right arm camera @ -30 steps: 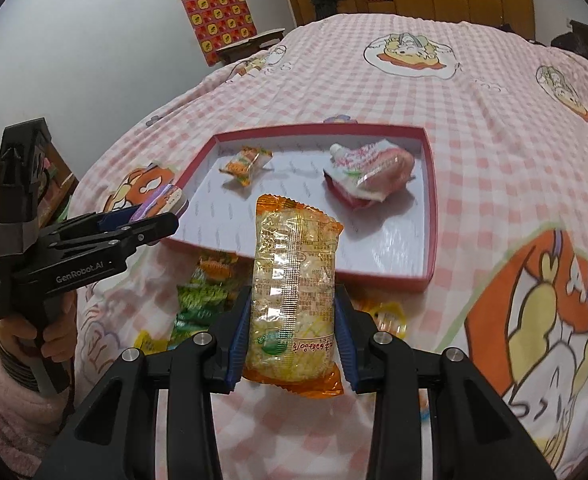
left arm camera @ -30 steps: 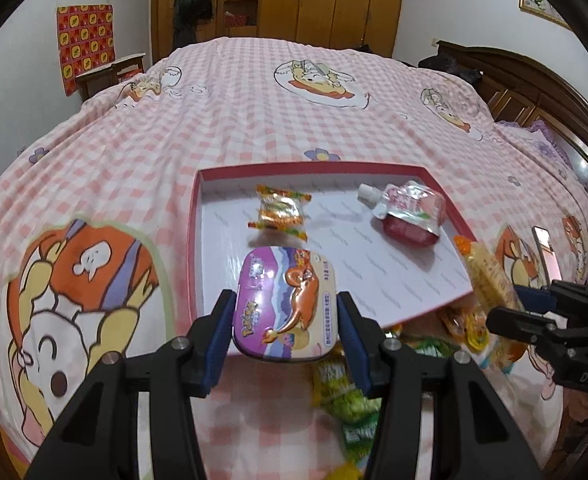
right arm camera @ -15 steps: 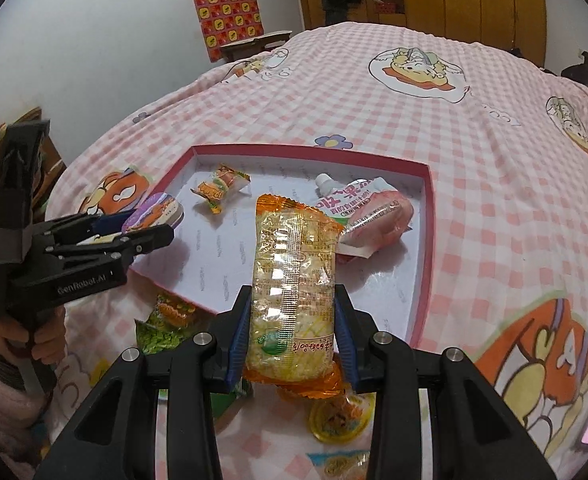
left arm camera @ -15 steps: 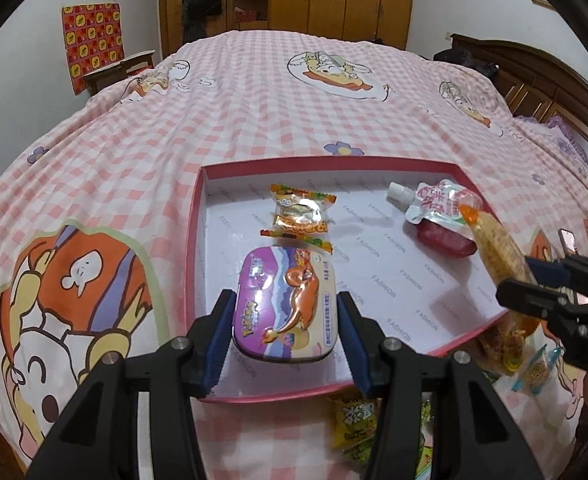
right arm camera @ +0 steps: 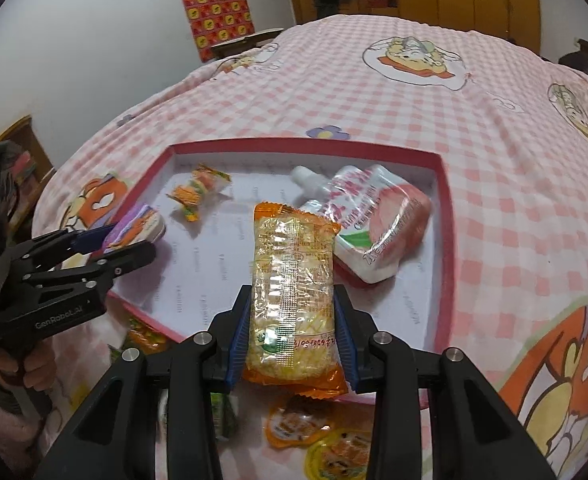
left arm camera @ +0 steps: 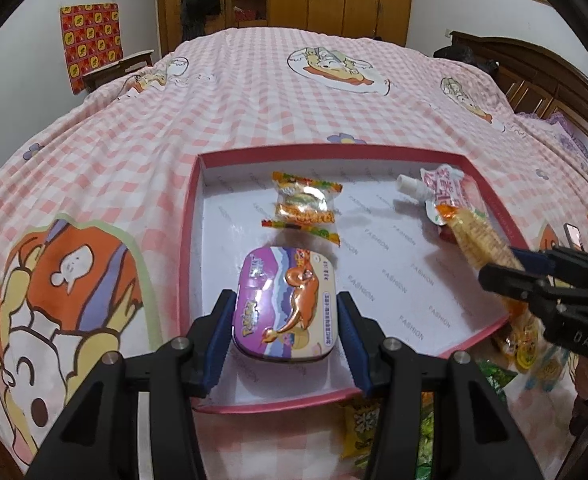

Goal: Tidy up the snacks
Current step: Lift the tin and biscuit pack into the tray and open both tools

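Both tools advanced over red tray [left arm camera: 192, 216] on bed since earlier frame. Left tool [left arm camera: 285, 320] pinching purple tin [left arm camera: 286, 304]; right tool [right arm camera: 292, 334] pinching orange packet [right arm camera: 292, 280]. Inside tray: one candy [left arm camera: 303, 208], one pouch [right arm camera: 377, 228]. Right view only: jelly cups [right arm camera: 294, 426] below tray, partly hidden.
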Demonstrator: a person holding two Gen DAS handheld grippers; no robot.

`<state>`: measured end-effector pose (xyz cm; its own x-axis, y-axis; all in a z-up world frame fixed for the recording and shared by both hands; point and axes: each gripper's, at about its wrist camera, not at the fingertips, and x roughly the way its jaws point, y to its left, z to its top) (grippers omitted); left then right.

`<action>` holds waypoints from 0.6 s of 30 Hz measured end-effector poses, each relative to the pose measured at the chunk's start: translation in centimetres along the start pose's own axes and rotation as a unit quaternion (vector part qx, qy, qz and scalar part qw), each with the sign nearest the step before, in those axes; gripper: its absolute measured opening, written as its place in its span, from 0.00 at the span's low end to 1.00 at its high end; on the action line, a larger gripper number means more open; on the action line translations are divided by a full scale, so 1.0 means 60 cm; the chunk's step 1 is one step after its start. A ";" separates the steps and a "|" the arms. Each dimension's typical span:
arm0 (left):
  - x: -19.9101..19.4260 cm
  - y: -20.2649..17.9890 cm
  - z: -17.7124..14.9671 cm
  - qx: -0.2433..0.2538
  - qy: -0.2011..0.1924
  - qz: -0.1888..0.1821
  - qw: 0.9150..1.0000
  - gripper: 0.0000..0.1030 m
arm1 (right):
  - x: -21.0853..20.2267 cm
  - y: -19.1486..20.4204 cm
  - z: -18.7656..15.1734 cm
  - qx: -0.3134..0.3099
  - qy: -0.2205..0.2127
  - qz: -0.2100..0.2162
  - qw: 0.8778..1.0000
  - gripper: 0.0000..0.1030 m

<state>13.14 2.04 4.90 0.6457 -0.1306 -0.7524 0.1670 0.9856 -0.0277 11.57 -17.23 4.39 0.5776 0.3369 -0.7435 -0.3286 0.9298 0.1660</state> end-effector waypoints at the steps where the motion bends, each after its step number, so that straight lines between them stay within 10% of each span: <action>1: 0.003 -0.001 -0.002 0.000 0.004 -0.002 1.000 0.51 | -0.003 -0.001 -0.002 -0.003 0.000 -0.007 1.000 0.37; 18: 0.007 -0.027 -0.030 0.024 0.030 -0.037 0.999 0.51 | -0.023 -0.039 -0.036 0.018 0.039 -0.090 0.995 0.38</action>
<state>11.77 0.61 3.44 0.5841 -0.1956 -0.7878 0.2491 0.9669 -0.0554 9.92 -20.16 3.62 0.5649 0.1541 -0.8106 -0.1973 0.9791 0.0487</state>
